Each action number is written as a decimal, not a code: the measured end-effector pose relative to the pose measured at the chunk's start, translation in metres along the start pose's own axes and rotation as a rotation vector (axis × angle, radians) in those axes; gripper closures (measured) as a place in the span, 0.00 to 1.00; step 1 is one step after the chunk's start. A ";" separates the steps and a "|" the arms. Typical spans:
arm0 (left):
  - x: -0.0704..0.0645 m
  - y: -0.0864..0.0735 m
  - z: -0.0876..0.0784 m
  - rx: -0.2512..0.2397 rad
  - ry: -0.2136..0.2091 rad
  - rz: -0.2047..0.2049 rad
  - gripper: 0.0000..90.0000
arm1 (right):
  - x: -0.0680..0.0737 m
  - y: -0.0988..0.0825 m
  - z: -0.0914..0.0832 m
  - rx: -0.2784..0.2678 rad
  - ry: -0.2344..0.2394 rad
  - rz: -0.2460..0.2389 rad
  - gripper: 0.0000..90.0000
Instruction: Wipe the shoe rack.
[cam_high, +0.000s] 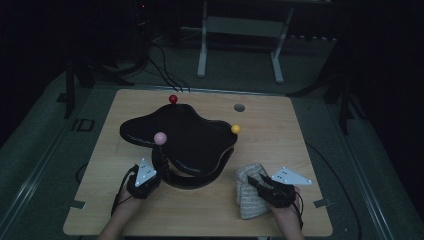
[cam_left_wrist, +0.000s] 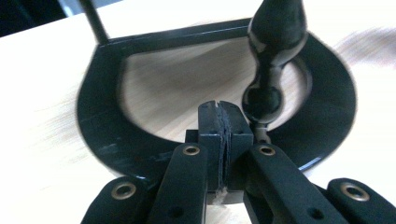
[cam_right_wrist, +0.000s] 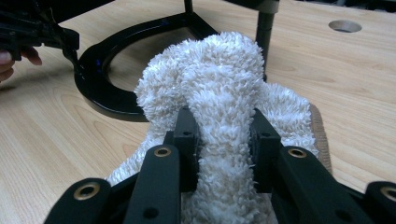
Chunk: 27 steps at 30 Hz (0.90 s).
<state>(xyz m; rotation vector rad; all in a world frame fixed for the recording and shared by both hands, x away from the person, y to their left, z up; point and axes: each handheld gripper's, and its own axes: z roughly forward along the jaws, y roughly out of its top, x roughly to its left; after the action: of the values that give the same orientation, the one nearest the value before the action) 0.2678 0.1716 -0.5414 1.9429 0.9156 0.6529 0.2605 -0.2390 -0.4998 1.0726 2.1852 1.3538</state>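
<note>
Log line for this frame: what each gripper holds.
left gripper: shut, at black stand base | right gripper: shut on white towel | table

stand (cam_left_wrist: 327, 121): glossy black | towel (cam_right_wrist: 224, 93): fluffy white terry | table (cam_high: 280, 130): matt wood

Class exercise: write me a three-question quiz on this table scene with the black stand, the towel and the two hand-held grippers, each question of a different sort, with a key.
1. True or false: the right hand-held gripper is shut on the white towel.
2. Which ball tops the post nearest the left hand-held gripper? A red, B pink, C yellow.
3. Fill in: the left hand-held gripper's jaws are ____ at the black stand's base ring.

Key: 1 true; 2 B, the pink ball; 3 shut.
</note>
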 end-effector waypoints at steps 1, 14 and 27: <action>-0.002 0.000 0.001 0.003 -0.004 0.007 0.98 | 0.001 0.000 0.000 0.000 0.003 -0.001 0.79; -0.024 0.007 0.005 0.004 -0.056 0.015 0.97 | 0.004 -0.007 0.002 0.015 0.017 0.012 0.78; -0.060 0.014 0.012 -0.005 -0.088 0.037 0.95 | 0.013 -0.003 -0.004 -0.002 0.030 -0.003 0.79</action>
<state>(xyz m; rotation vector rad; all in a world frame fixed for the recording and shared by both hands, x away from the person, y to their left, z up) 0.2457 0.1124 -0.5402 1.9722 0.8246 0.5860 0.2480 -0.2319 -0.4996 1.0544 2.2051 1.3792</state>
